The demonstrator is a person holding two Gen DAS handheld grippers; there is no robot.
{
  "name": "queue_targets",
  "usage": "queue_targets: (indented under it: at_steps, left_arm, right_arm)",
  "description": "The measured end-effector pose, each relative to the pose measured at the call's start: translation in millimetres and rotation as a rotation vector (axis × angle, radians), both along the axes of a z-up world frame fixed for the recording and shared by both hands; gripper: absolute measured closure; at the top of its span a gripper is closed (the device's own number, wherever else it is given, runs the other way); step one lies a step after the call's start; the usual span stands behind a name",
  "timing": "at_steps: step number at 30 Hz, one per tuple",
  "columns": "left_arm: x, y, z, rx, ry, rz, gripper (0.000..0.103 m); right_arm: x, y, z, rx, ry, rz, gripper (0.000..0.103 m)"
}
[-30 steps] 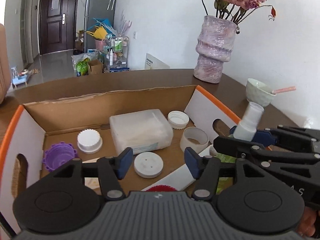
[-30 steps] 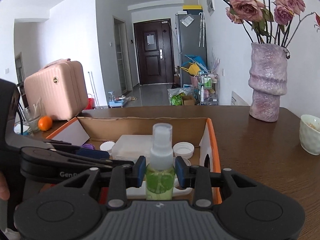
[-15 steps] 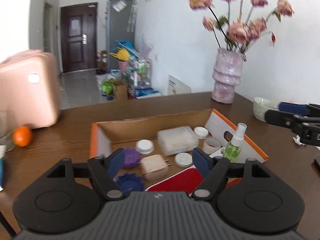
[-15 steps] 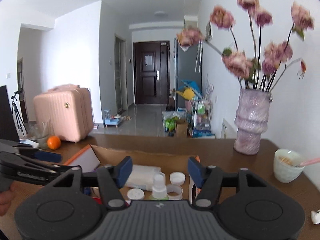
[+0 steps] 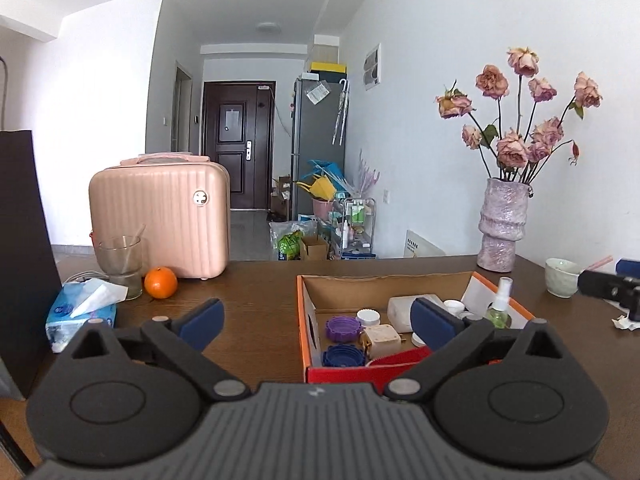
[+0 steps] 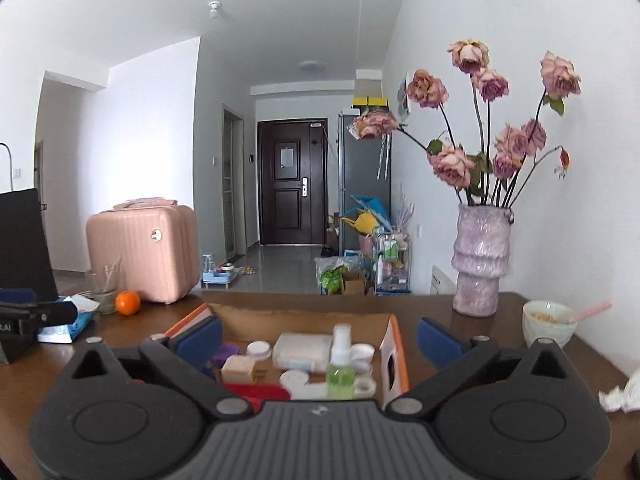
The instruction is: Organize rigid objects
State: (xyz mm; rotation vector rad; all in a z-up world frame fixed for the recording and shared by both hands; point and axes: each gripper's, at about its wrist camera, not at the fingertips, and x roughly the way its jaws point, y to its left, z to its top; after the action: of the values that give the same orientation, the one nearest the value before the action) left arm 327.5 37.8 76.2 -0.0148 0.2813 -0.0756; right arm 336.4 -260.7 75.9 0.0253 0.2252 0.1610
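An orange-edged cardboard box [image 5: 400, 280] [image 6: 394, 344] sits on the brown table and holds the rigid objects. A green spray bottle [image 5: 498, 305] [image 6: 340, 364] stands upright at its right side. Inside also lie a clear plastic case [image 6: 302, 350], white lids [image 5: 368, 316], a purple lid [image 5: 340, 327], a blue lid [image 5: 344, 356], a beige cube [image 5: 380, 338] and a red item [image 5: 400, 360]. My left gripper [image 5: 316, 320] is open and empty, held back to the left of the box. My right gripper [image 6: 318, 338] is open and empty, above and behind the box.
A purple vase of dried roses [image 5: 502, 236] [image 6: 480, 260] stands at the back right, a white bowl with a pink spoon [image 6: 548, 322] beside it. A pink suitcase [image 5: 160, 216], a glass [image 5: 120, 264], an orange [image 5: 161, 282] and a tissue pack [image 5: 80, 312] stand left. Crumpled paper [image 6: 620, 396] lies right.
My right gripper let go of the spray bottle, which now stands in the box, and opened. Both grippers have pulled back and up, away from the box.
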Motion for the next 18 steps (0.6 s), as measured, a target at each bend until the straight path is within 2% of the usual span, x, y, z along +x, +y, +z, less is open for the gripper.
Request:
queue_targets:
  at_steps: [9,13,18]
  left_arm:
    - [-46.6,-9.0,1.8,0.041,-0.028,0.017,0.000]
    - [-73.2,-16.1,-7.5,0.066,-0.039,0.036,0.000]
    - [-119.7,-23.3,-22.1,0.076,-0.032,0.019,0.000]
  right_arm:
    - [-38.6,3.6,0.2,0.005,-0.011,0.010,0.000]
    - [-60.4,0.0,-3.7,0.017,-0.017,0.005,0.000]
    - [-95.2,-5.8,-18.8,0.012,0.024,0.010,0.000]
